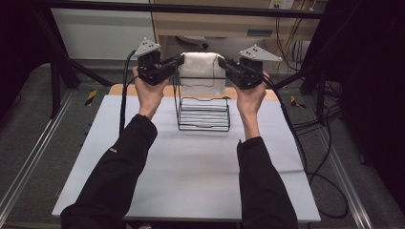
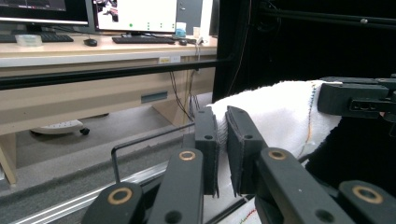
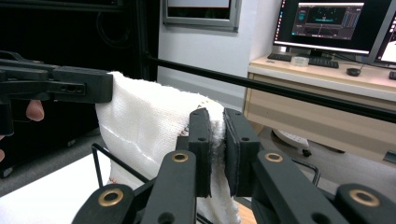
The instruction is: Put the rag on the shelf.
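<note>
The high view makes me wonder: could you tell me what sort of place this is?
Probably a lab or office set up for recording: a white table framed by black bars, computer monitors and keyboards on a desk behind, and cables trailing across the floor.

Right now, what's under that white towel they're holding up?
A black wire rack stands on the table below the towel, which both tools pinch by its top corners. The towel hides the rack's far side.
</note>
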Action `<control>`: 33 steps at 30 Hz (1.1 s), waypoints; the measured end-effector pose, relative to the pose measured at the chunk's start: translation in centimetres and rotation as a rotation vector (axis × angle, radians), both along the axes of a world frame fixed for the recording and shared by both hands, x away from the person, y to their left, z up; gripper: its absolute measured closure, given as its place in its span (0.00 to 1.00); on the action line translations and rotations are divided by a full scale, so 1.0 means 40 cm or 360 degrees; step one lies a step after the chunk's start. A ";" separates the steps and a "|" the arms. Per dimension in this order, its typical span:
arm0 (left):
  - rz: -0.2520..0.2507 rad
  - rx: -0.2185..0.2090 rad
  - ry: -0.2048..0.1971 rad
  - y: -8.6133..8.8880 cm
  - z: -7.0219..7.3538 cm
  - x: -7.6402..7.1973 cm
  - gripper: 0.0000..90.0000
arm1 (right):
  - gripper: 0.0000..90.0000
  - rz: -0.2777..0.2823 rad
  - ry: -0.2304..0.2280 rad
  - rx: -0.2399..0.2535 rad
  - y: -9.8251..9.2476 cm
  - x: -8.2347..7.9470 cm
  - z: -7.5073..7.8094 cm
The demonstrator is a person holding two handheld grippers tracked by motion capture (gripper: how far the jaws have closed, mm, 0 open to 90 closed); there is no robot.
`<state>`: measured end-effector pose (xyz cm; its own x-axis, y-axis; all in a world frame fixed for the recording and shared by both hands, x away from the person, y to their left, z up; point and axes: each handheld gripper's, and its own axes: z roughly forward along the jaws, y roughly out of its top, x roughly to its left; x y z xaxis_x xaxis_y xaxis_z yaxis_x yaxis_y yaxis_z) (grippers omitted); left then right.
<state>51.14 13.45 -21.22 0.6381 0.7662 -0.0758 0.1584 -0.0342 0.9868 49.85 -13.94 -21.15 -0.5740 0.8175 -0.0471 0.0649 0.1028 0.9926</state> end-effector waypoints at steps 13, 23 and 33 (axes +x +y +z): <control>-0.0059 0.0034 0.0016 0.012 -0.014 -0.025 0.92 | 0.91 0.0048 -0.0001 -0.0034 -0.004 -0.028 -0.017; -0.0101 0.0076 0.0057 0.016 -0.027 -0.049 0.91 | 0.91 0.0081 0.0020 -0.0067 -0.008 -0.051 -0.034; -0.0131 0.0123 0.0083 0.017 -0.050 -0.081 0.86 | 0.91 0.0114 0.0044 -0.0079 -0.015 -0.072 -0.071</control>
<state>47.89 14.13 -23.22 0.6960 0.7161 -0.0531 0.2028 -0.1251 0.9712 46.99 -14.52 -23.97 -0.6325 0.7714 -0.0701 0.0827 0.1572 0.9841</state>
